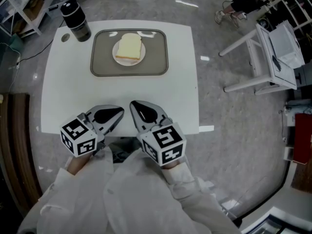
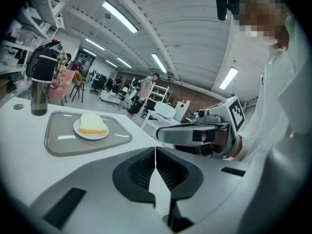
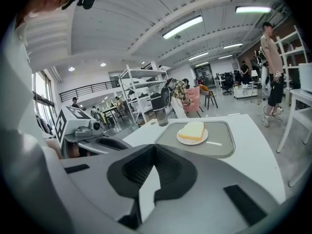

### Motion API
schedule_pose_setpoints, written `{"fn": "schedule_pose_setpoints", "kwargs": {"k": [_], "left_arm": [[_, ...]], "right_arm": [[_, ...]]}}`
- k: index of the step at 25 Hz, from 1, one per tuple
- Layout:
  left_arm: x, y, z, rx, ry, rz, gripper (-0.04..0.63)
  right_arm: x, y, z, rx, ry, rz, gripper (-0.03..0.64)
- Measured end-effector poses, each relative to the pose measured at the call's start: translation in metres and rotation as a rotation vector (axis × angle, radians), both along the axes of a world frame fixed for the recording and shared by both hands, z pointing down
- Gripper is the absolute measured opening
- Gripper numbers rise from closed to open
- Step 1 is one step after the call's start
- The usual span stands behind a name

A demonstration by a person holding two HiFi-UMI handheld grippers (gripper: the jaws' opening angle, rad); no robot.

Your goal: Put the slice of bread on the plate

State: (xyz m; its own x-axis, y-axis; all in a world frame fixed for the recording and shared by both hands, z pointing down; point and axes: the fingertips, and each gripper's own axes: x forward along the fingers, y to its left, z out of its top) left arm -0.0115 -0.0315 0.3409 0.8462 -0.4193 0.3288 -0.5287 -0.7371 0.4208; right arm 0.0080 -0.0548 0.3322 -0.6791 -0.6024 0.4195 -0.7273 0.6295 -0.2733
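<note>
A slice of pale bread lies on a small white plate, which sits in a grey tray at the far side of the white table. My left gripper hovers shut over the table's near edge, holding nothing. Beside it, my right gripper is also shut and empty. Both are far from the bread.
A dark bottle stands at the table's far left corner, beside the tray. A white rack stands on the floor to the right. People and shelving are in the background of both gripper views.
</note>
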Motion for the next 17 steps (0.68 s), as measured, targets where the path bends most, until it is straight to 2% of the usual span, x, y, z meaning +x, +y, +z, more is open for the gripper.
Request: {"fn": "schedule_pose_setpoints", "kwargs": {"k": [9, 17], "left_arm": [[-0.0029, -0.0011, -0.0050, 0.015, 0.007, -0.004, 0.014], [-0.0059, 0.0029, -0.0048, 0.009, 0.005, 0.005, 0.014]], "right_arm": [[-0.0012, -0.0002, -0.0044, 0.001, -0.004, -0.003, 0.015], [-0.0052, -0.0006, -0.0032, 0.006, 0.035, -0.010, 0.015]]}}
